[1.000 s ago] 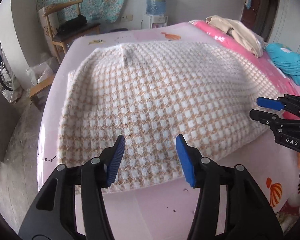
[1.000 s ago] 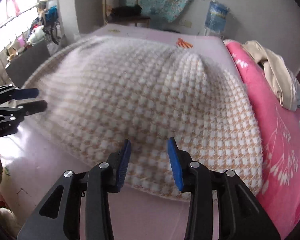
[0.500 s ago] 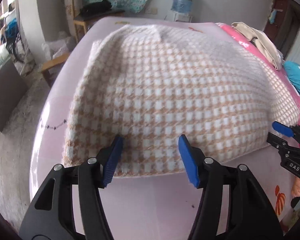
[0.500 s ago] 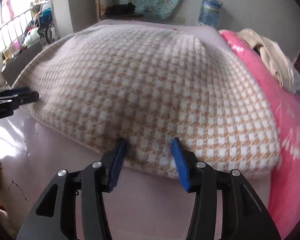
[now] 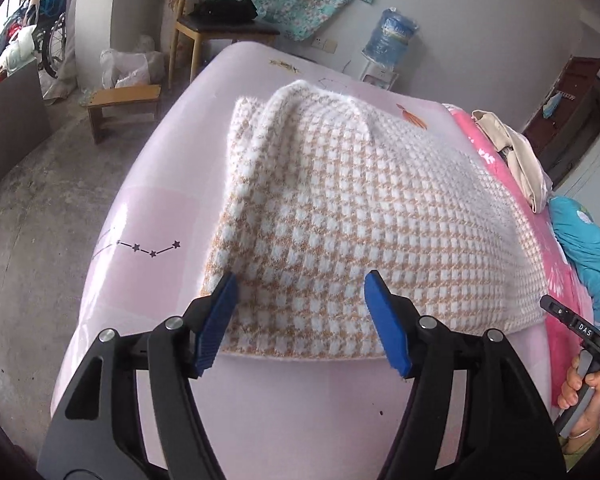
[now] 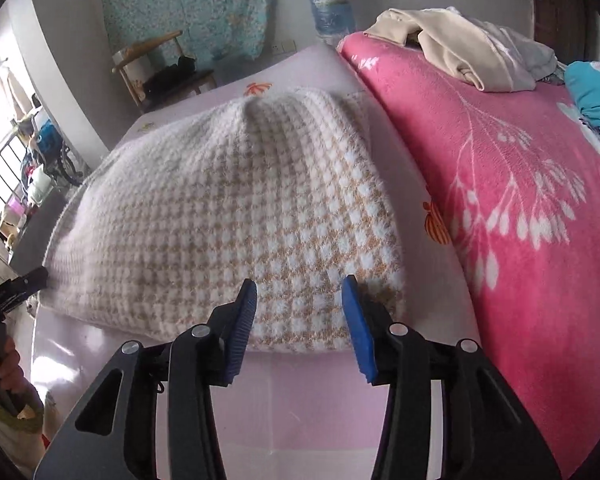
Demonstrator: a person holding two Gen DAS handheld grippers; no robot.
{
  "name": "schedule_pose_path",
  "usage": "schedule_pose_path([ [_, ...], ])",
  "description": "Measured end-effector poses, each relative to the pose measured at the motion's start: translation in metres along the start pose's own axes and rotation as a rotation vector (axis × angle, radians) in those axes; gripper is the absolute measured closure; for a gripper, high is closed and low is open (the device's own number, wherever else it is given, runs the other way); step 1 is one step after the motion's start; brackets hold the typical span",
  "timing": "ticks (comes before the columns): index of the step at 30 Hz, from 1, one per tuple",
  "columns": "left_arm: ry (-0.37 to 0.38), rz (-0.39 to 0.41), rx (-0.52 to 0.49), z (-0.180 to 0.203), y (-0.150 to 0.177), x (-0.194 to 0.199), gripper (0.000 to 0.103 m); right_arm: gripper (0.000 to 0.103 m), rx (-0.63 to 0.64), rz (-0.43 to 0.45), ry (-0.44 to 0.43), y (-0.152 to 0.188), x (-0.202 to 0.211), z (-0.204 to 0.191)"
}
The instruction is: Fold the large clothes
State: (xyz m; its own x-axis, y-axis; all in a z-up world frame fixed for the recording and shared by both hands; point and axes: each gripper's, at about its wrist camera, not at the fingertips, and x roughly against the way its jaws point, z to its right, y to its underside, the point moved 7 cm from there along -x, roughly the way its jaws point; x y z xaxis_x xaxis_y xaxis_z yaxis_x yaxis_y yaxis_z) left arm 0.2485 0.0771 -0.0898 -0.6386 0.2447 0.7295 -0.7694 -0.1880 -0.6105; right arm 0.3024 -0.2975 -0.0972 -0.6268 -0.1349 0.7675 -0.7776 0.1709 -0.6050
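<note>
A large fuzzy garment with a tan and white check (image 5: 360, 216) lies spread flat on the pale pink bed (image 5: 148, 216); it also shows in the right wrist view (image 6: 228, 216). My left gripper (image 5: 302, 316) is open and empty, its blue pads over the garment's near left corner. My right gripper (image 6: 300, 316) is open and empty, its blue pads over the garment's near right corner. The near hem lies on the sheet just ahead of both grippers.
A bright pink blanket (image 6: 520, 184) covers the bed's right side, with beige clothes (image 6: 460, 48) and a teal cloth (image 6: 596, 92) on it. A wooden chair (image 5: 216, 28), a small stool (image 5: 124, 100) and a water bottle (image 5: 392, 36) stand beyond the bed.
Both grippers have moved outward along the near hem, the left toward the left corner, the right toward the right corner. Both stay open. The garment has not moved.
</note>
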Motion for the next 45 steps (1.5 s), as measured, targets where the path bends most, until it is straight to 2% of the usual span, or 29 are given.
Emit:
schedule_pose_path([
  [5, -0.021, 0.077, -0.072, 0.024, 0.012, 0.046, 0.02, 0.042, -0.004, 0.003, -0.058, 0.018, 0.031, -0.016],
  [8, -0.069, 0.122, -0.133, 0.043, 0.023, 0.068, 0.012, 0.032, 0.043, -0.025, -0.063, 0.04, 0.037, -0.037],
  [11, -0.116, 0.164, -0.179, 0.06, 0.029, 0.084, 0.01, 0.027, 0.113, -0.051, -0.036, 0.06, 0.045, -0.062],
  [12, -0.12, 0.174, -0.186, 0.066, 0.029, 0.088, 0.009, 0.026, 0.136, -0.043, -0.021, 0.062, 0.049, -0.068],
  [14, -0.13, 0.189, -0.202, 0.075, 0.029, 0.096, 0.008, 0.017, 0.173, 0.002, 0.013, 0.058, 0.061, -0.078],
  [18, -0.185, 0.213, -0.212, 0.087, 0.026, 0.104, 0.008, 0.009, 0.204, 0.116, 0.071, 0.042, 0.088, -0.089],
  [23, -0.23, 0.186, -0.193, 0.092, 0.027, 0.102, 0.008, 0.006, 0.234, 0.176, 0.136, 0.037, 0.102, -0.098],
  [26, -0.247, 0.164, -0.18, 0.094, 0.031, 0.099, 0.008, 0.006, 0.235, 0.163, 0.146, 0.036, 0.101, -0.103],
  [31, -0.289, 0.104, -0.226, 0.101, 0.043, 0.09, 0.008, 0.006, 0.224, 0.143, 0.134, 0.036, 0.096, -0.107],
  [34, -0.294, 0.077, -0.205, 0.1, 0.05, 0.086, 0.008, 0.006, 0.198, 0.12, 0.117, 0.038, 0.091, -0.107],
  [37, -0.292, 0.038, -0.181, 0.098, 0.055, 0.081, 0.008, 0.006, 0.201, 0.098, 0.154, 0.042, 0.086, -0.107],
  [45, -0.314, 0.038, -0.175, 0.096, 0.053, 0.084, 0.008, 0.006, 0.214, 0.096, 0.178, 0.043, 0.084, -0.117],
])
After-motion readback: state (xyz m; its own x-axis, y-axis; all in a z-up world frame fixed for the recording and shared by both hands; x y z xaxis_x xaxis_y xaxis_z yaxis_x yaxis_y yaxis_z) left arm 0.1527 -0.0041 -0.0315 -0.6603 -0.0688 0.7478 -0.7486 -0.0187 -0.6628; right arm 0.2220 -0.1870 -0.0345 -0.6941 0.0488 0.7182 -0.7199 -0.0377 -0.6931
